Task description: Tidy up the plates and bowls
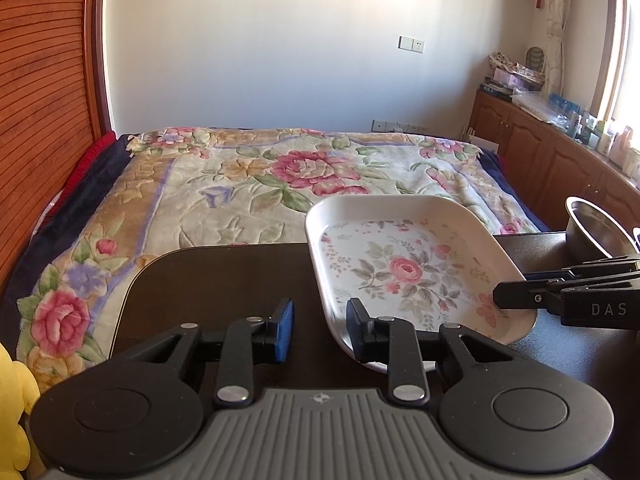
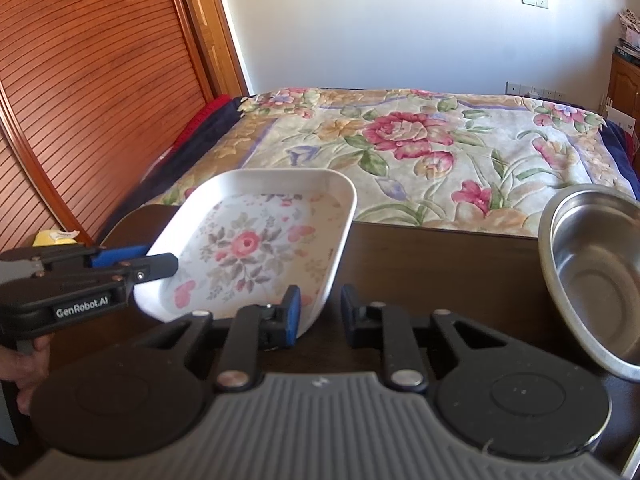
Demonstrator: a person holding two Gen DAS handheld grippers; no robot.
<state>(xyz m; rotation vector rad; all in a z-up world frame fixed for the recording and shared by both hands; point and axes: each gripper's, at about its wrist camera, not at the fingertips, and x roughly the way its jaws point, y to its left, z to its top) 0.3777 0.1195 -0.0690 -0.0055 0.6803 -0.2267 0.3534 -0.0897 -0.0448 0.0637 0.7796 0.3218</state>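
A white square plate with a rose pattern [image 1: 404,268] lies on the dark table [image 1: 224,276]; it also shows in the right wrist view [image 2: 256,248]. My left gripper [image 1: 320,330] is open, its fingers straddling the plate's near left rim. My right gripper [image 2: 318,314] is open, its fingers straddling the plate's near right corner. The right gripper shows from the side in the left wrist view [image 1: 516,294], and the left gripper shows in the right wrist view [image 2: 160,262]. A steel bowl [image 2: 596,272] stands on the table to the right, and it shows in the left wrist view [image 1: 596,230].
A bed with a floral blanket [image 1: 280,176] lies just beyond the table's far edge. A slatted wooden wardrobe [image 2: 80,92] stands on the left. Wooden cabinets with clutter [image 1: 560,152] line the right wall. A yellow soft toy [image 1: 12,408] sits at the lower left.
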